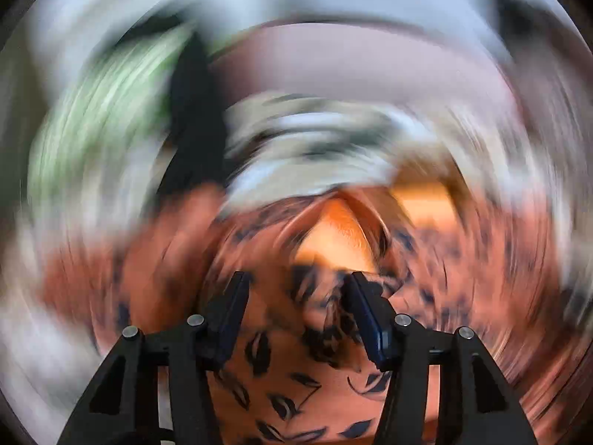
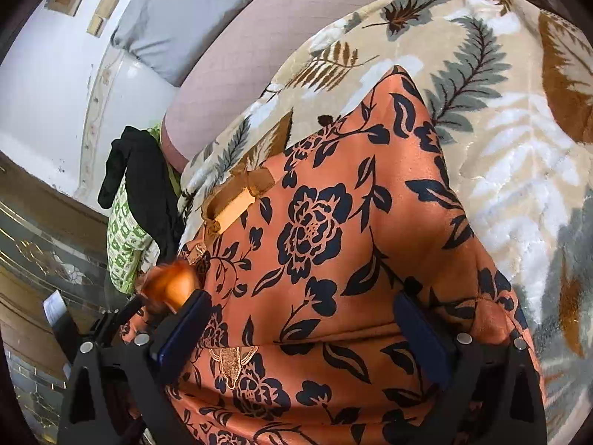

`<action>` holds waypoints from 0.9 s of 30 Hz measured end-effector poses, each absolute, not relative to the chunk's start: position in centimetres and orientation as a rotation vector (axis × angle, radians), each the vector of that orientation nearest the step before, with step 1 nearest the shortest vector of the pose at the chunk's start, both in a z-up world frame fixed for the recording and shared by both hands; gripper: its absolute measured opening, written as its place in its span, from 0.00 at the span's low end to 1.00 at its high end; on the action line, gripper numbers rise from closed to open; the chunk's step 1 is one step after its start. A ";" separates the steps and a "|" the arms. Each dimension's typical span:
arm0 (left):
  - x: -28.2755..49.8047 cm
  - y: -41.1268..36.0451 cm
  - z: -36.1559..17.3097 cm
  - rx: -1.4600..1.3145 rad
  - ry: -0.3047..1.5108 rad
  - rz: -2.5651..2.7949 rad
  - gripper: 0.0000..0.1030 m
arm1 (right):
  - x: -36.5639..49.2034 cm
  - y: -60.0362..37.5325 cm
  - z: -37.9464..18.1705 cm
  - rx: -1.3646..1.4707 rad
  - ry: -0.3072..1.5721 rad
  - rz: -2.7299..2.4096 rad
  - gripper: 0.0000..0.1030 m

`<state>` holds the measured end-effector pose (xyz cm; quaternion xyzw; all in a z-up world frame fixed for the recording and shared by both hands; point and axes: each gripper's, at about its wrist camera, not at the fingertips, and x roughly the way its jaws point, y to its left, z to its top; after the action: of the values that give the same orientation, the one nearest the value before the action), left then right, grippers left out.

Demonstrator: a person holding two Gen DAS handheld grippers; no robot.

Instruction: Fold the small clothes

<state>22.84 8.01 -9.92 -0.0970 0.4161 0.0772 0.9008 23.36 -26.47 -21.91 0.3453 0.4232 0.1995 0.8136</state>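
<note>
An orange garment with a dark blue flower print (image 2: 318,244) lies on a beige leaf-patterned blanket (image 2: 493,118). My right gripper (image 2: 300,319) is open just above the garment, its jaws wide apart over the cloth, holding nothing. The left wrist view is heavily motion-blurred. In it my left gripper (image 1: 296,296) is open, jaws apart, with the same orange printed cloth (image 1: 289,389) close beneath and between them; whether the cloth touches the pads I cannot tell. The other gripper's black frame shows at the right view's lower left (image 2: 111,319).
A black garment (image 2: 148,185) and a green-and-white patterned cloth (image 2: 124,241) hang at the blanket's left edge. A mauve sheet (image 2: 281,37) and a grey pillow (image 2: 192,11) lie beyond. A white wall and patterned tile floor (image 2: 33,259) are at left.
</note>
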 end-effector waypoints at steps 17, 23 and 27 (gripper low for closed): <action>18.6 13.1 -11.3 -0.462 0.840 0.294 0.55 | 22.6 -32.6 -21.6 0.897 0.911 0.380 0.96; 17.6 7.4 -6.5 -0.232 0.663 0.167 0.70 | 25.1 -34.3 -20.1 0.816 0.904 0.323 0.97; 20.7 4.4 -9.1 -0.109 0.786 0.026 0.71 | 28.7 -32.4 -21.2 0.687 0.996 0.339 0.96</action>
<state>20.72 4.36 -9.15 -0.0533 0.3825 0.0128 0.9223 28.70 -32.37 -21.17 0.3216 0.4658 0.1583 0.8091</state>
